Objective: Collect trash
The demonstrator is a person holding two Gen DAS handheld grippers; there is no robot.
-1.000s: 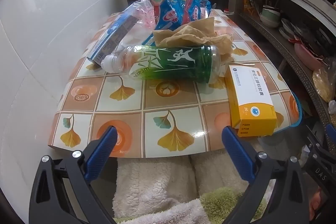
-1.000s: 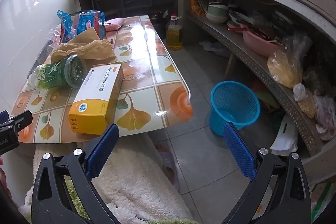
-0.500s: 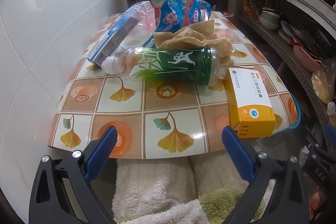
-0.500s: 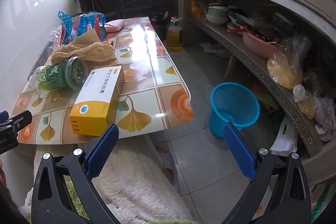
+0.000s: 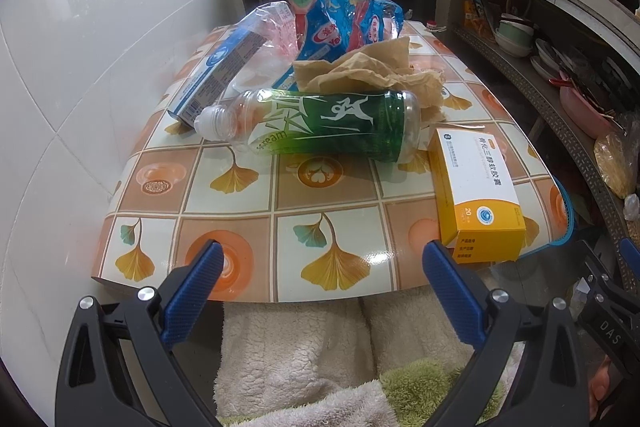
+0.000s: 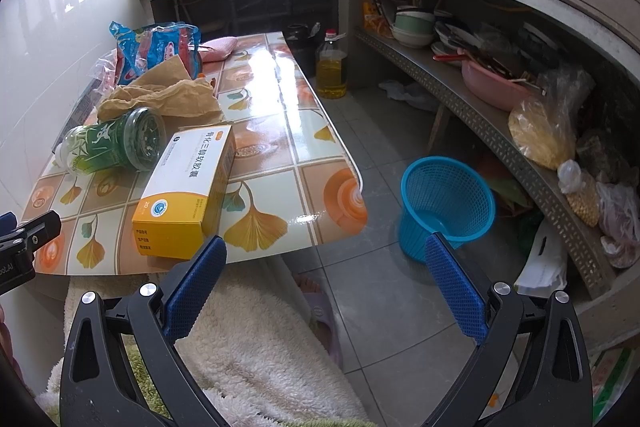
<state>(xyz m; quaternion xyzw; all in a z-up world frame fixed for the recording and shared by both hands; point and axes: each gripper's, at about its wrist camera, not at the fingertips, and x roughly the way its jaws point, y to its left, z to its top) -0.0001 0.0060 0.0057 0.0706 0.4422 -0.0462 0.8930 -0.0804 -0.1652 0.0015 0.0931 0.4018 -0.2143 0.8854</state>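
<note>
Trash lies on a small table with a leaf-pattern cloth. A yellow and white box sits near the front right corner, also in the right wrist view. A green bottle lies on its side behind it. Crumpled brown paper, a blue snack bag, a blue carton and a clear plastic bag lie further back. My left gripper is open and empty at the table's front edge. My right gripper is open and empty, beside the table's front right corner.
A blue mesh basket stands on the tiled floor right of the table. A bottle of oil stands on the floor further back. A low shelf with bowls and bags runs along the right. A white tiled wall borders the table's left.
Both grippers have moved slightly forward toward the table; the items look a little nearer. Nothing on the table has moved.
</note>
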